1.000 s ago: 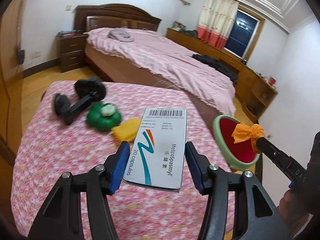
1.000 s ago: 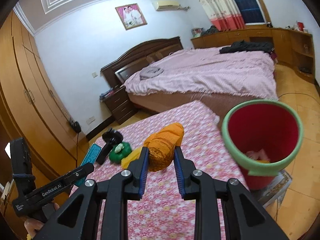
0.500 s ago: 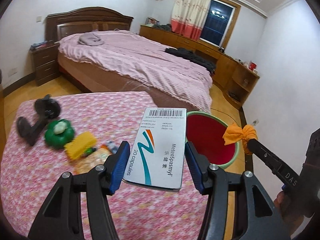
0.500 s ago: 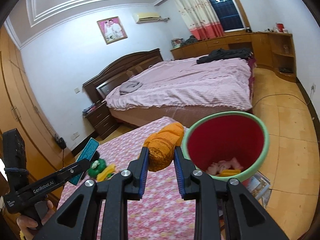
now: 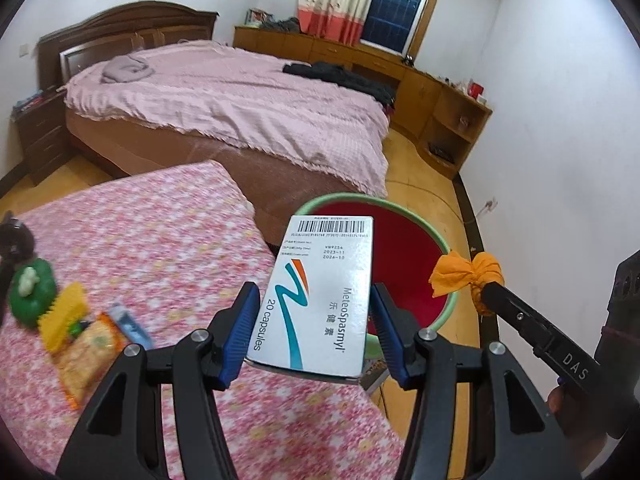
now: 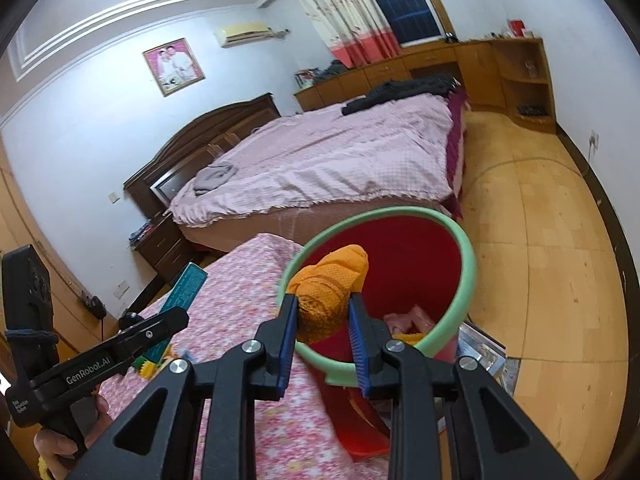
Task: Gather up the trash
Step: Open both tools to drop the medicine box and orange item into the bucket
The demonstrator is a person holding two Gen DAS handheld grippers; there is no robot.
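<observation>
Your left gripper point(image 5: 312, 332) pinches the white capsule box point(image 5: 320, 296) by its long sides, held at the near rim of the red bin point(image 5: 404, 240), off the floral table's point(image 5: 160, 232) right edge. Your right gripper point(image 6: 322, 320) clamps the orange wad point(image 6: 326, 292) over the bin's left rim.
</observation>
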